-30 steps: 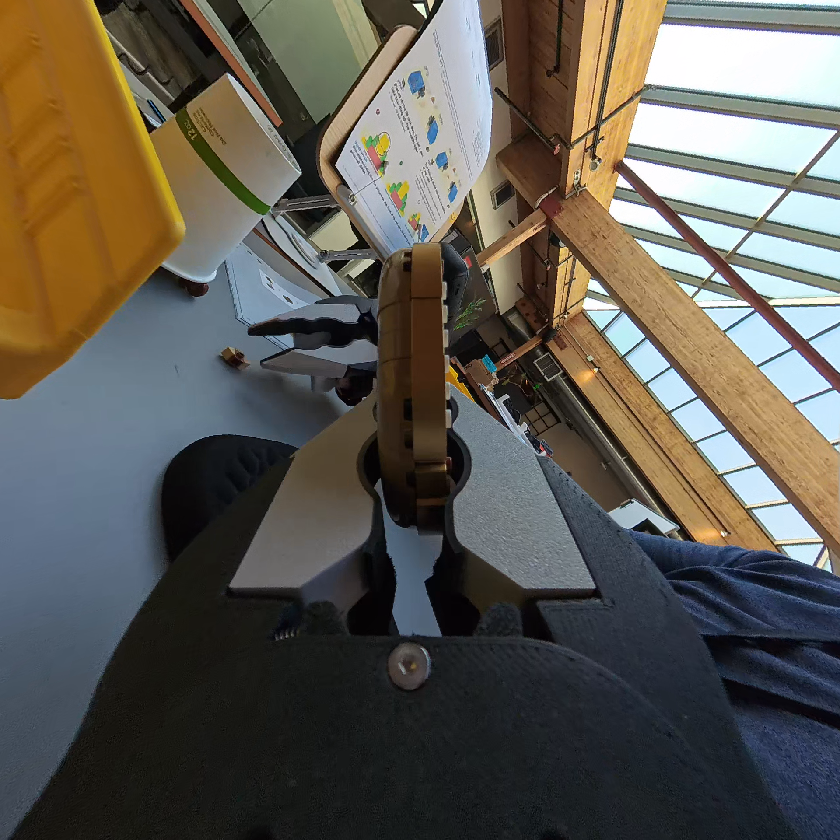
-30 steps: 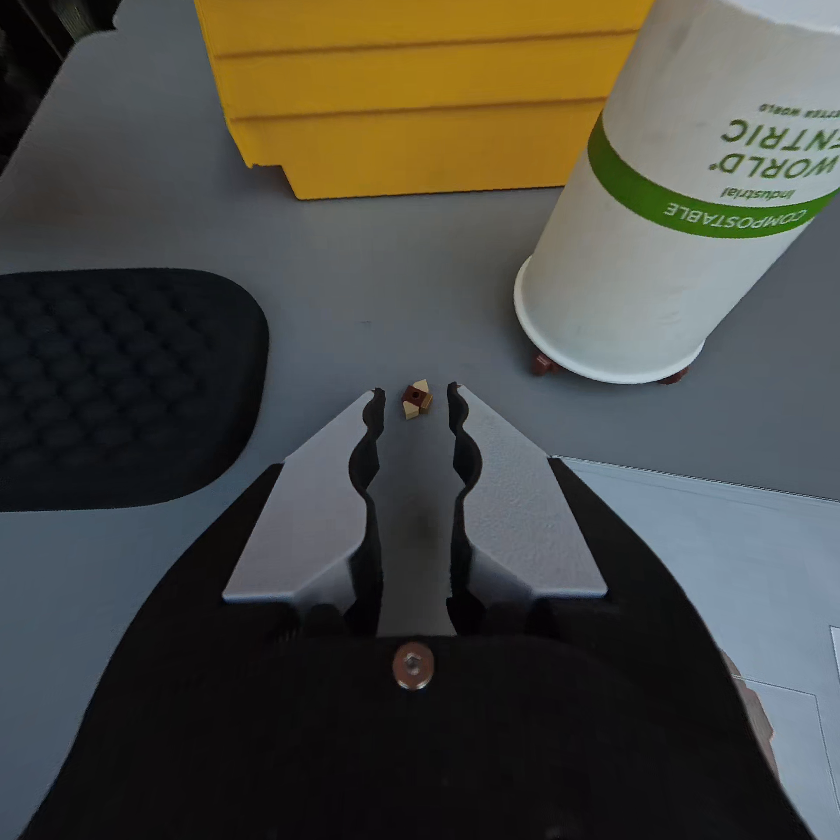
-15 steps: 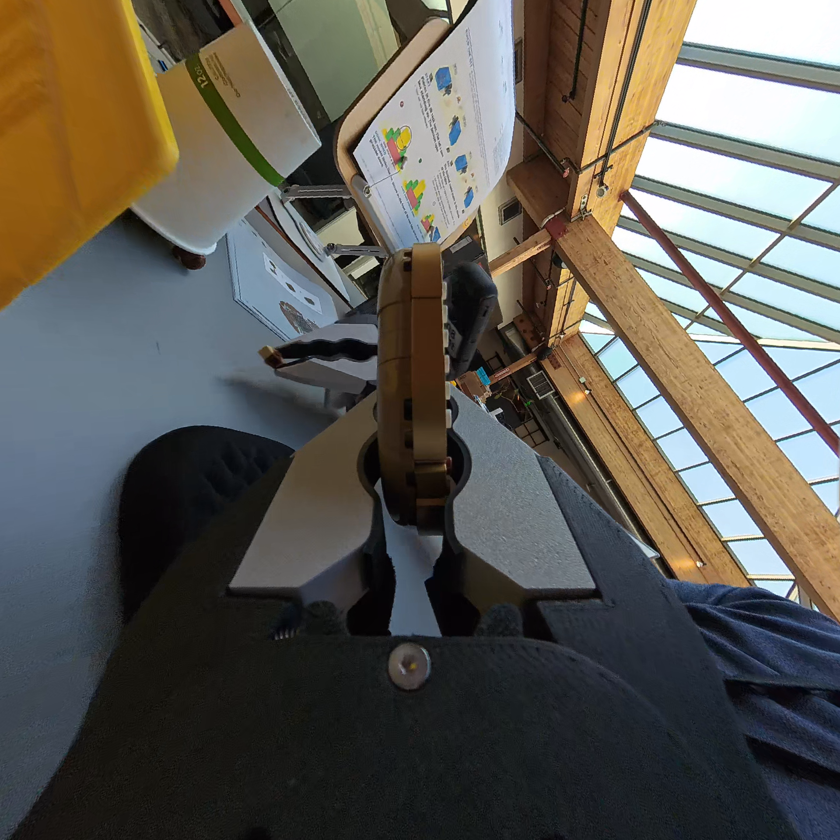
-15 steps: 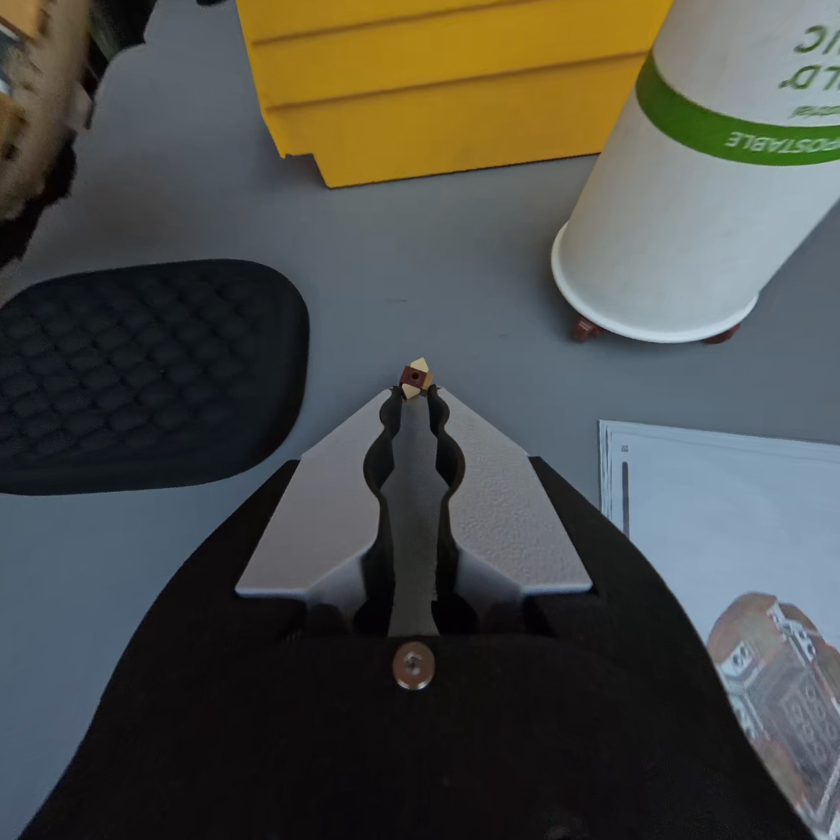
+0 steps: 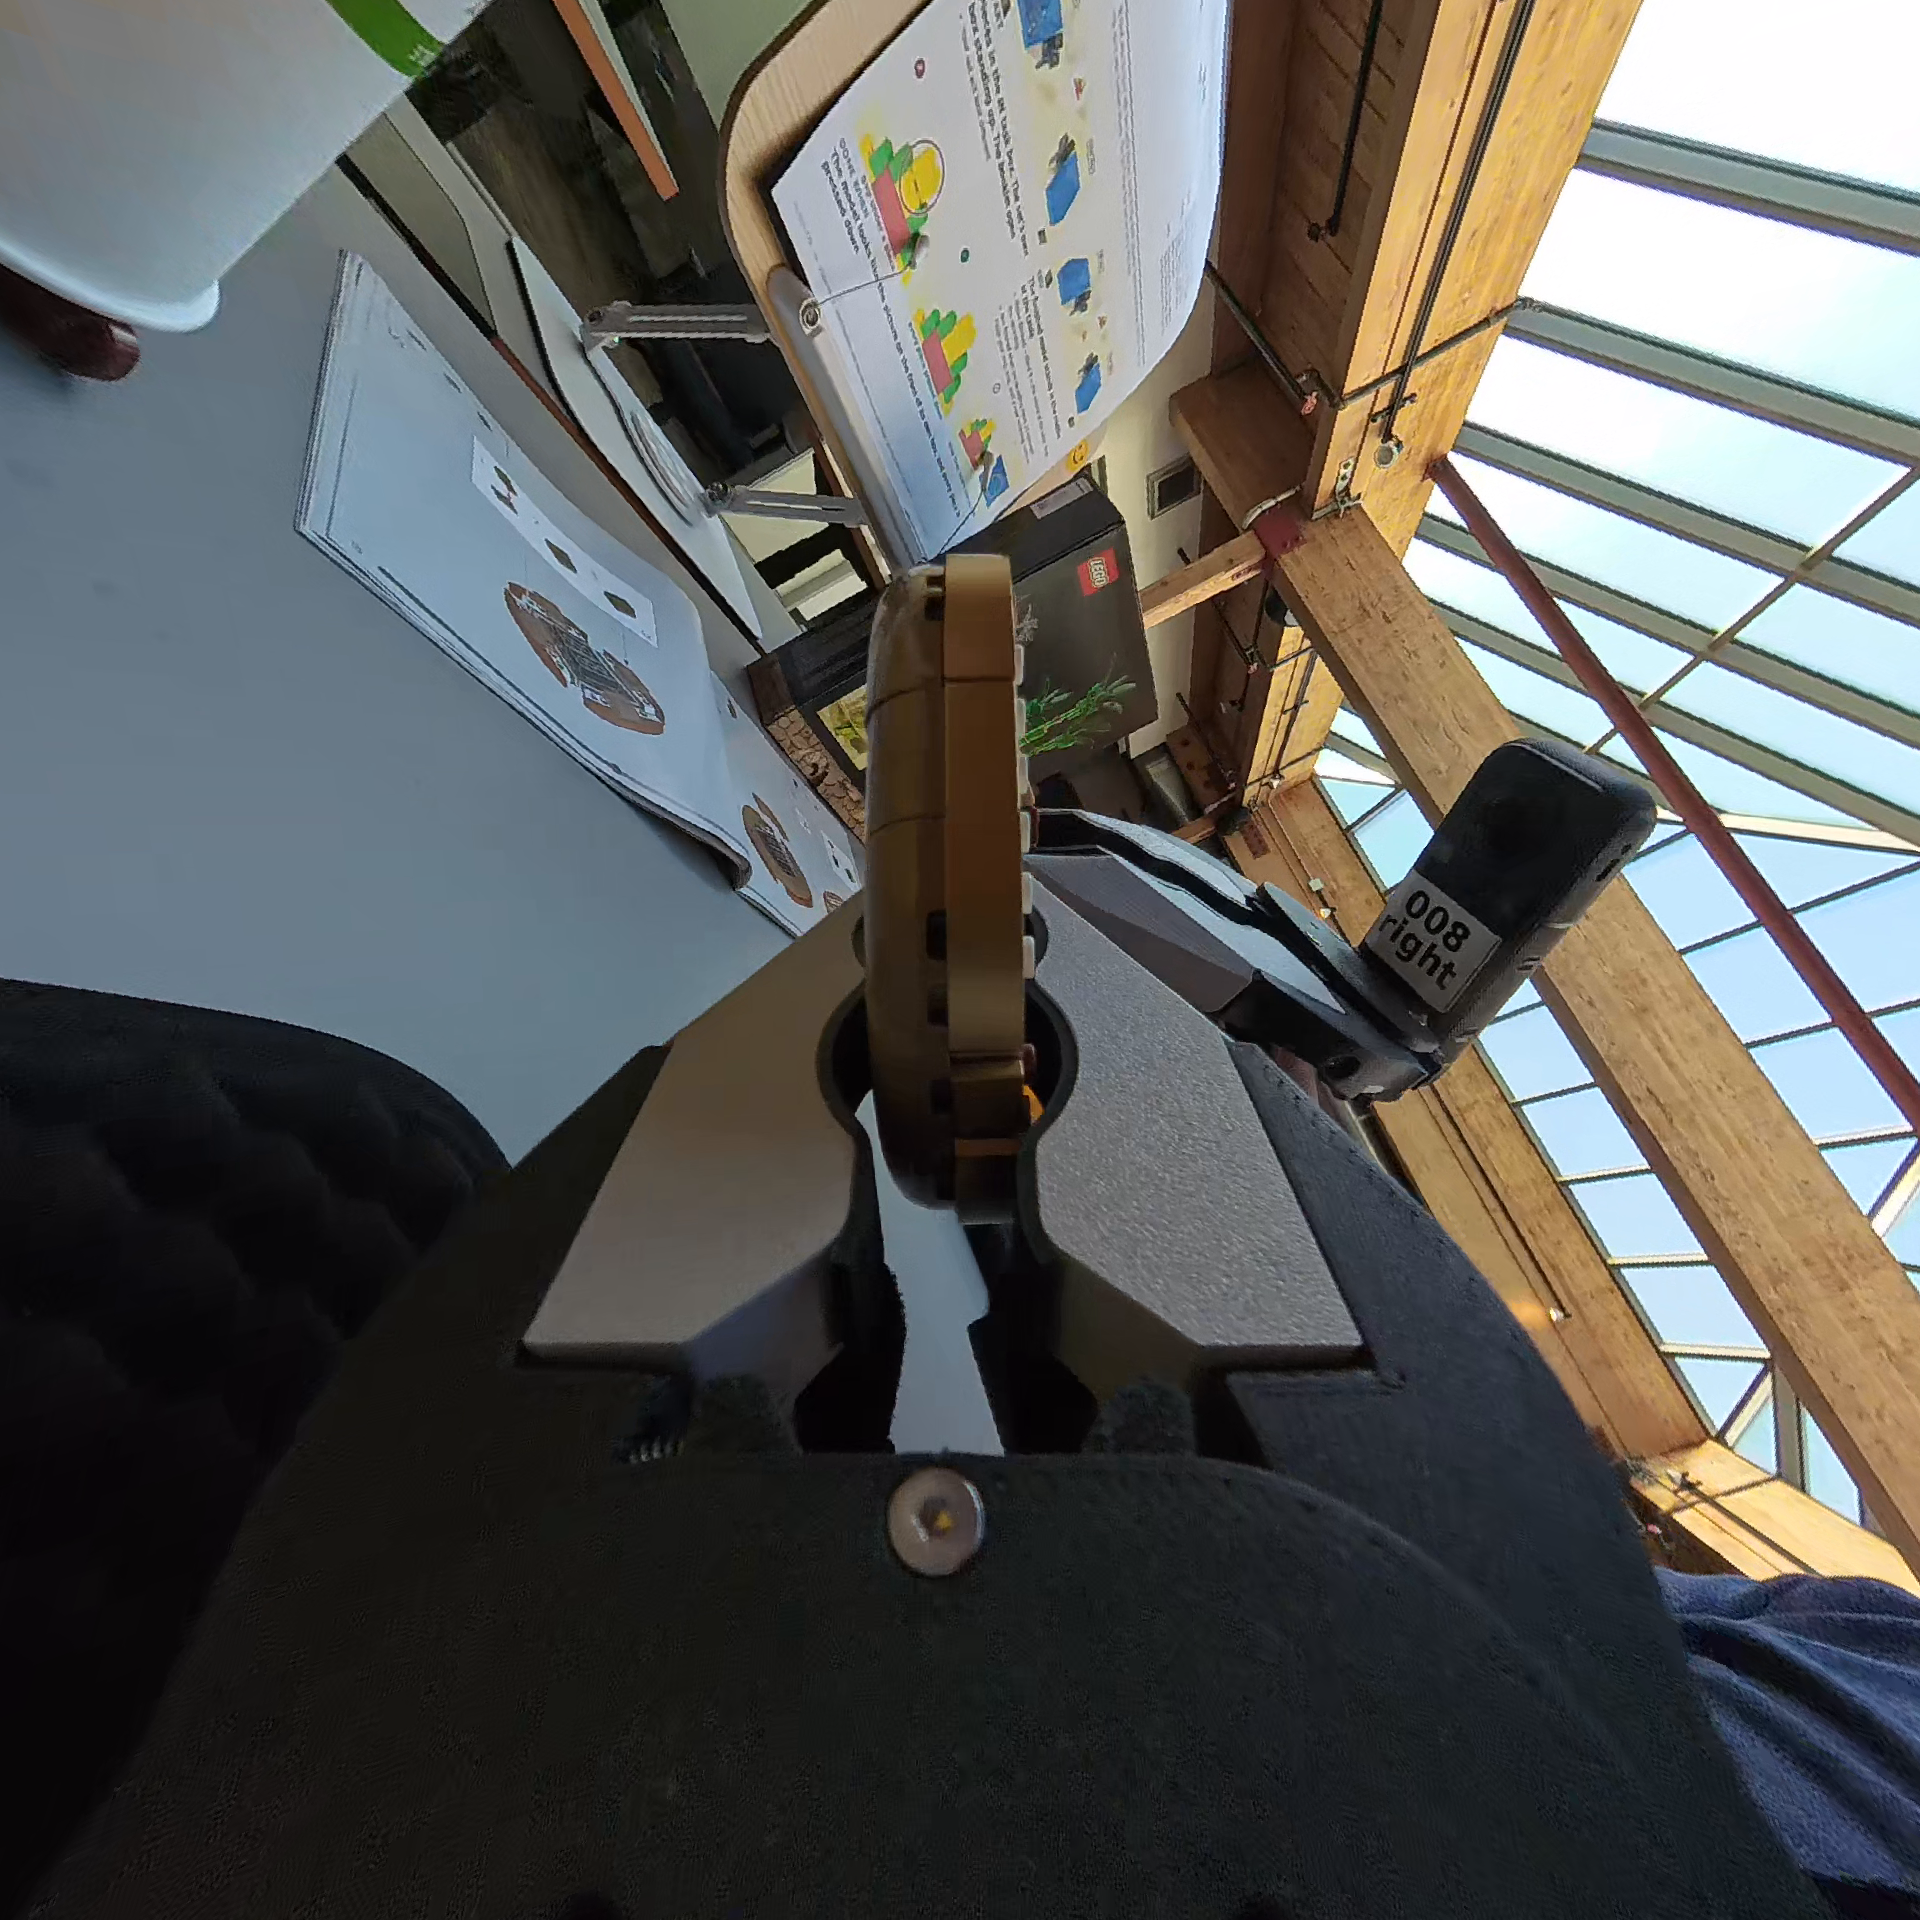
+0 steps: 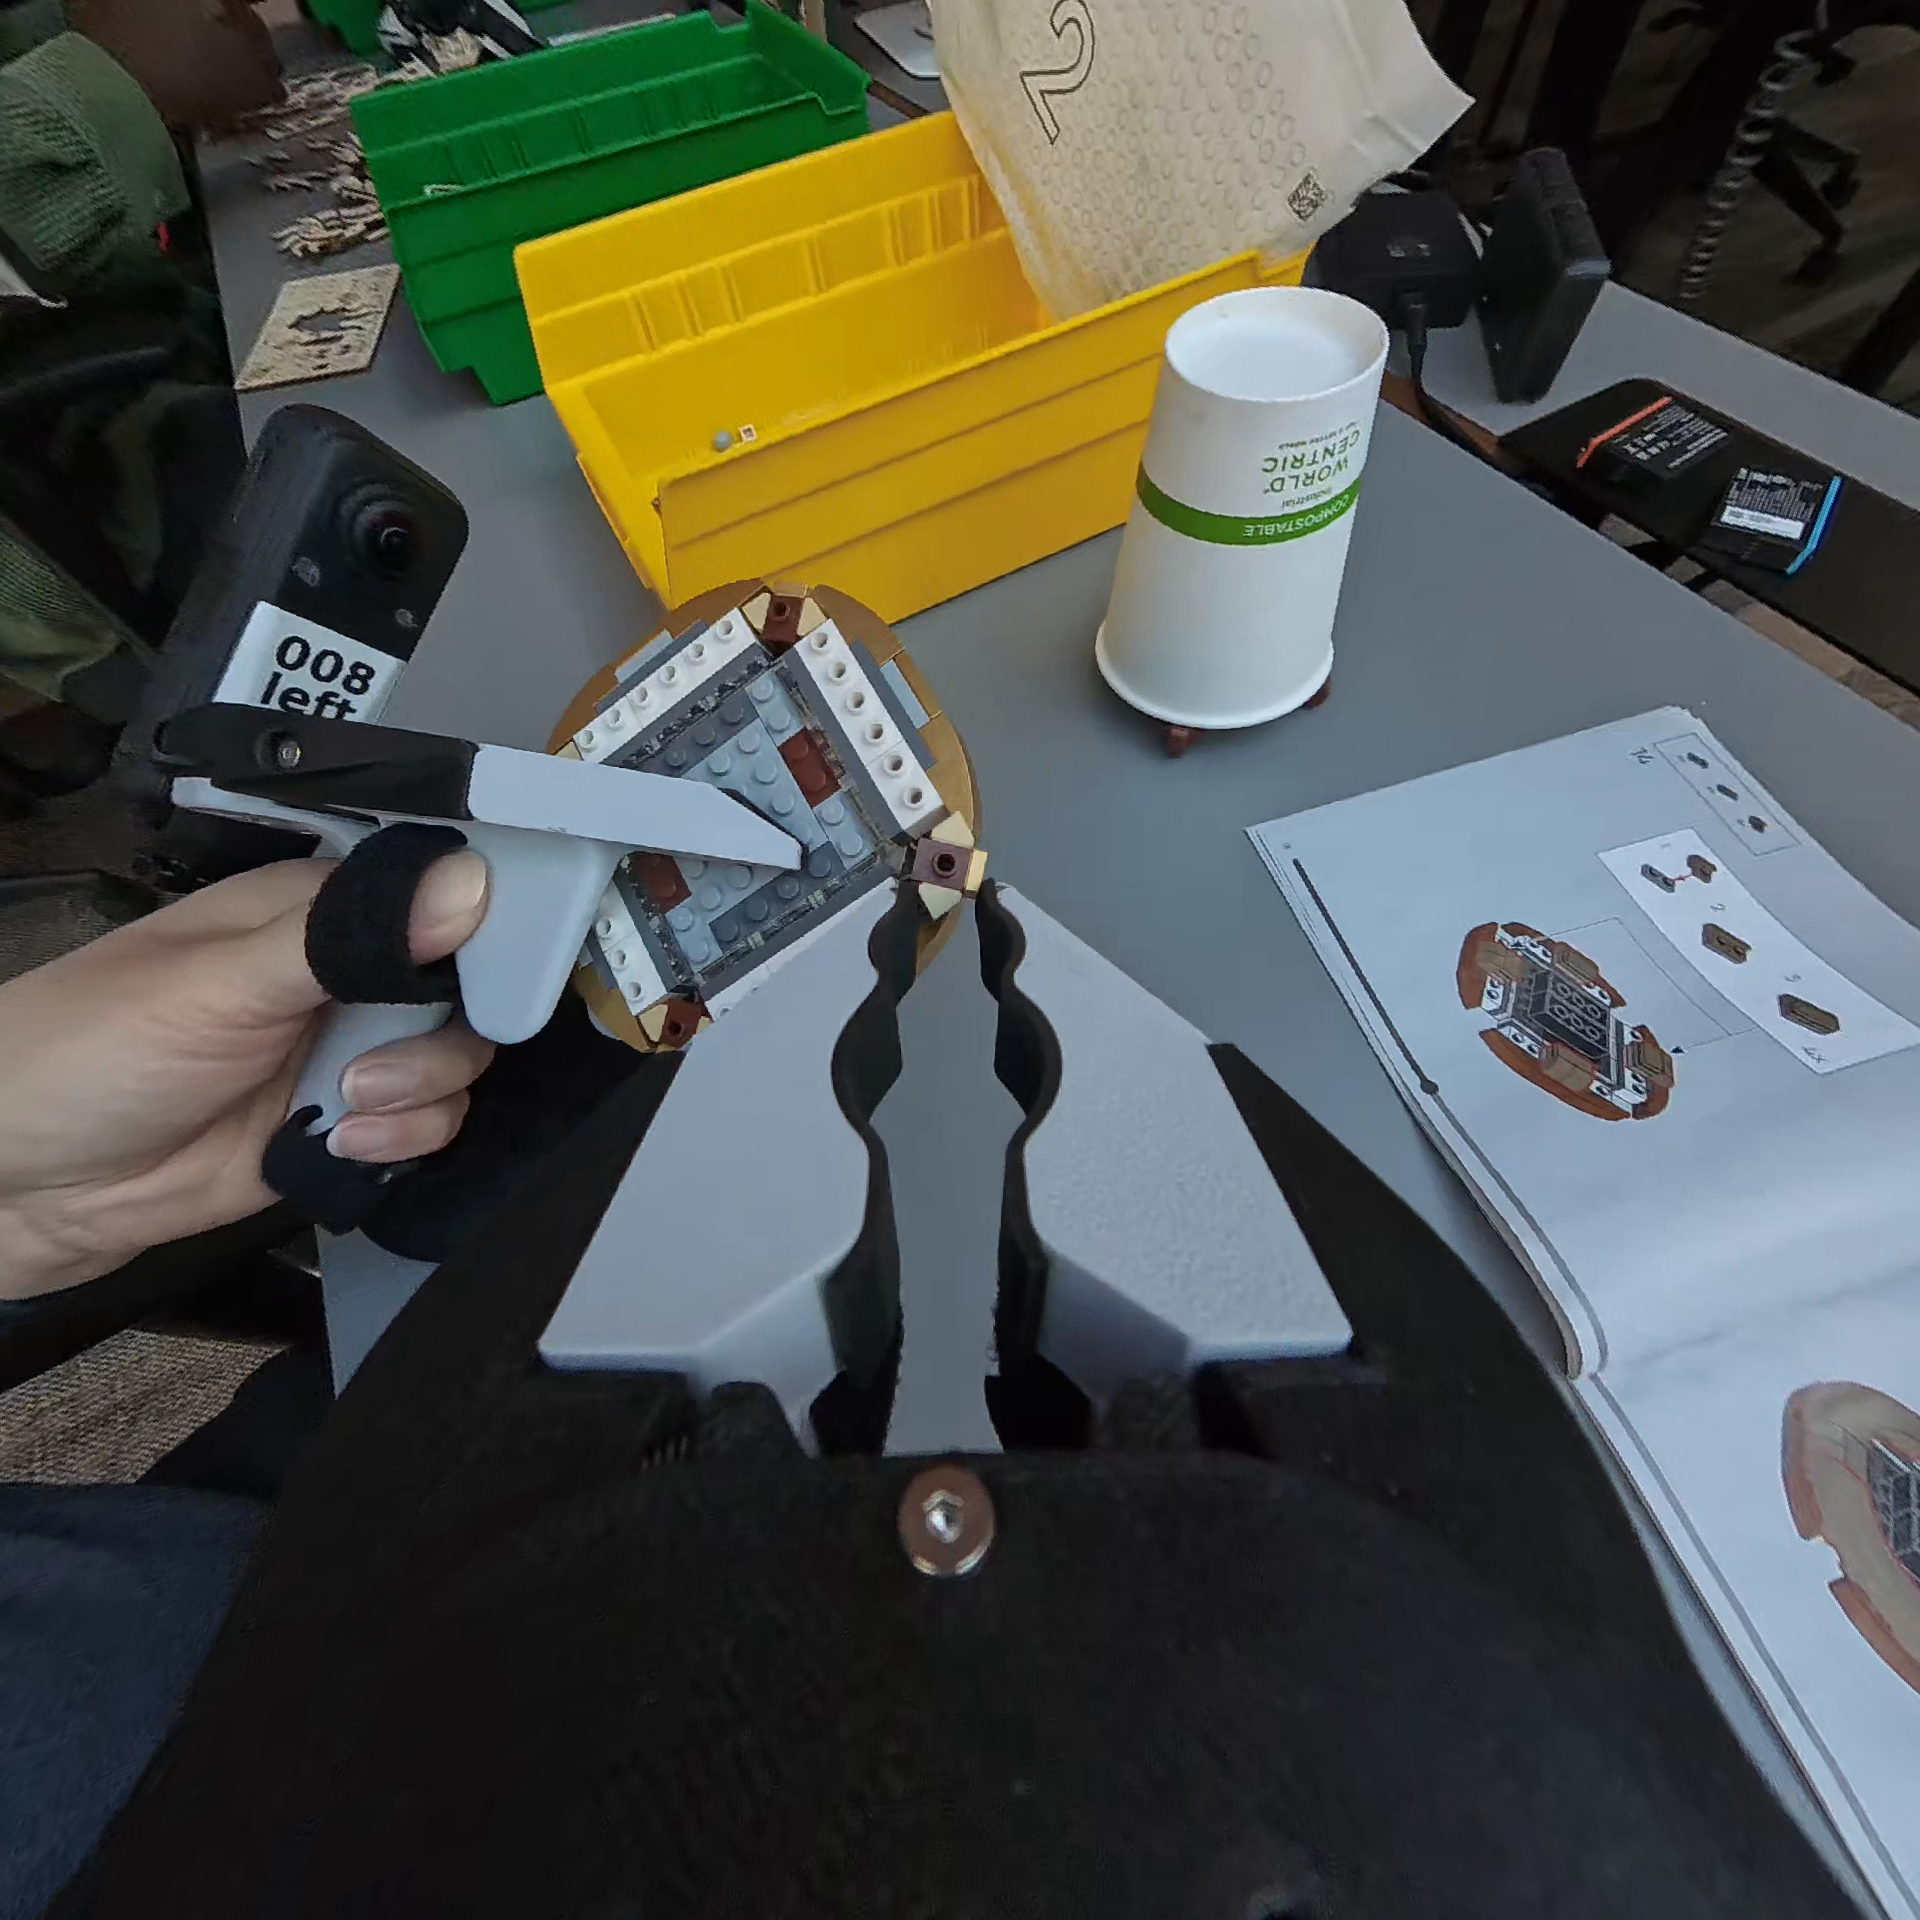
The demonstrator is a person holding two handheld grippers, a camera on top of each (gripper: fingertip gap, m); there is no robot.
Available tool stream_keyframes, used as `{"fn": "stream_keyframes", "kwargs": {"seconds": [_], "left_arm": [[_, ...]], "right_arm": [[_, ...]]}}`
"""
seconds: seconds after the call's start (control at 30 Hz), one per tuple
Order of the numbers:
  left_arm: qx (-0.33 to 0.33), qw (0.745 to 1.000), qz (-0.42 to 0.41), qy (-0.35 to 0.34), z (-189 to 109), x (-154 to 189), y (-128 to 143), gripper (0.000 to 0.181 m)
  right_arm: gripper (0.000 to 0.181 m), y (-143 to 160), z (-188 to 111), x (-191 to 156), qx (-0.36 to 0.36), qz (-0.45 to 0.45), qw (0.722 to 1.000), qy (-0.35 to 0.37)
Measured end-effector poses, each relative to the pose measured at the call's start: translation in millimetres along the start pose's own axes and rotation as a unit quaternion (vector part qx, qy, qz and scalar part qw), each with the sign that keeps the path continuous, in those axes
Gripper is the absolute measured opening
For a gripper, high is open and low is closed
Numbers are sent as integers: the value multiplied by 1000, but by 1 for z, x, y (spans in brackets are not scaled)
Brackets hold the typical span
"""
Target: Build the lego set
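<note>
My left gripper (image 5: pixel 948 935) is shut on a round tan lego build (image 5: pixel 940 831), seen edge-on in the left wrist view. In the right wrist view the build (image 6: pixel 748 769) faces me, with grey, white and brown bricks on a tan disc, held up above the grey table by the left gripper (image 6: pixel 784 850). My right gripper (image 6: pixel 945 902) is shut on a small brown and tan piece (image 6: pixel 943 868) at its tips. The piece touches the build's lower right corner. The right gripper also shows behind the build in the left wrist view (image 5: pixel 1143 904).
An upturned white paper cup (image 6: pixel 1236 540) stands on small brown pieces (image 6: pixel 1179 738). A yellow bin (image 6: pixel 883 499) and a green bin (image 6: pixel 582 156) lie behind the build. An open instruction booklet (image 6: pixel 1610 1039) lies at right. A person's hand (image 6: pixel 156 1039) holds the left gripper. My two grippers' fingertips are within a few centimetres of each other.
My right gripper shut on the small piece on the table, lifted it and brought it to the build's corner. The left gripper kept its hold on the build and turned towards the right.
</note>
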State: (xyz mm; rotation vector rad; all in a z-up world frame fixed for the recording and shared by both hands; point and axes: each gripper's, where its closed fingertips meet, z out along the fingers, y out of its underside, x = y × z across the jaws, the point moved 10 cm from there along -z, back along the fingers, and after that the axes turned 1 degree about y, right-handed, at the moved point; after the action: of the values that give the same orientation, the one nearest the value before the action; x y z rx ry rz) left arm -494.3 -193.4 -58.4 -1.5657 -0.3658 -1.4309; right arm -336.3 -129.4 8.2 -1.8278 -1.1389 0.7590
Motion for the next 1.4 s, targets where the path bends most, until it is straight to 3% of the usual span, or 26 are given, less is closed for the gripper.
{"fn": "stream_keyframes", "kwargs": {"seconds": [0.33,0.97,1.23,1.4], "left_arm": [[1,1000,-3,-6,-2,0,1,17],[-7,1000,4,9,-6,4,0,18],[-3,1000,-1,24,-9,5,-1,18],[-32,997,-2,67,-9,11,-2,17]], "right_arm": [[11,-6,2,-8,-40,-62,997,7],[18,-20,3,-3,-82,-47,994,-46],[17,-15,-9,8,-24,-18,998,-62],[23,-9,-19,18,53,57,984,-158]]}}
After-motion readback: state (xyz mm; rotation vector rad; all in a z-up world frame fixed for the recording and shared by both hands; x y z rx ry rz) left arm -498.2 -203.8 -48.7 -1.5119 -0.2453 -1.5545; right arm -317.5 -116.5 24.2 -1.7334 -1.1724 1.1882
